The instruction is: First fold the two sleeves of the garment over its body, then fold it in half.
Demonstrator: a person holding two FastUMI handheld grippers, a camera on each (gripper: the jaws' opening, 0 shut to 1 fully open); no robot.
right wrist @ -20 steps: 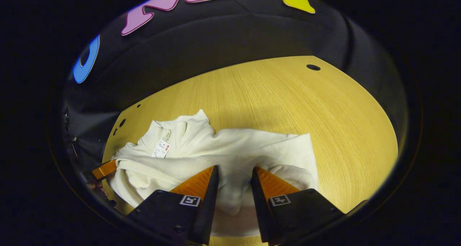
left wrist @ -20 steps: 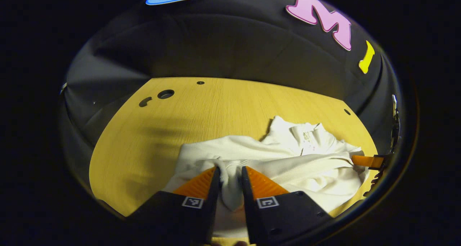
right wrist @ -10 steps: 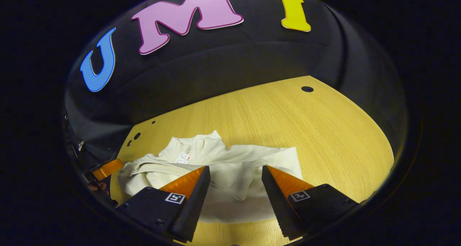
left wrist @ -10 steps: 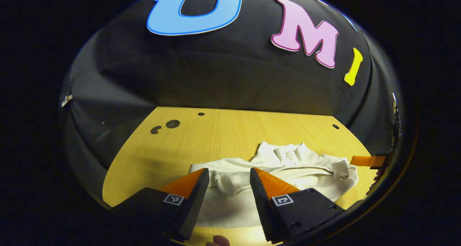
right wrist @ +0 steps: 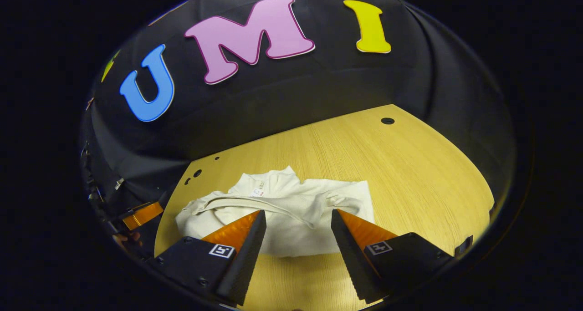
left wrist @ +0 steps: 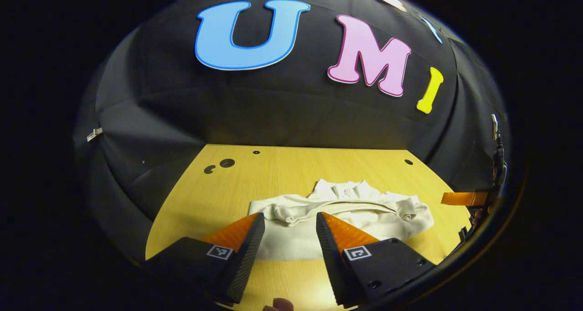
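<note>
Table [left wrist: 218,192]: your work surface, its near edge toward you. Garment [left wrist: 346,211], [right wrist: 291,211]: lies folded mid-table, collar at the far side, doubled so the 2 sleeves stay tucked. Left gripper [left wrist: 290,224] and right gripper [right wrist: 298,222]: you hold both spread apart above the near edge, gripping nothing, apparently because the fold looks complete.

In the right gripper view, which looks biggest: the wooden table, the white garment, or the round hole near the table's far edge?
1. Yellow wooden table
2. Folded white garment, lying on the table
3. Small dark round hole, smallest, though farthest from the camera
</note>
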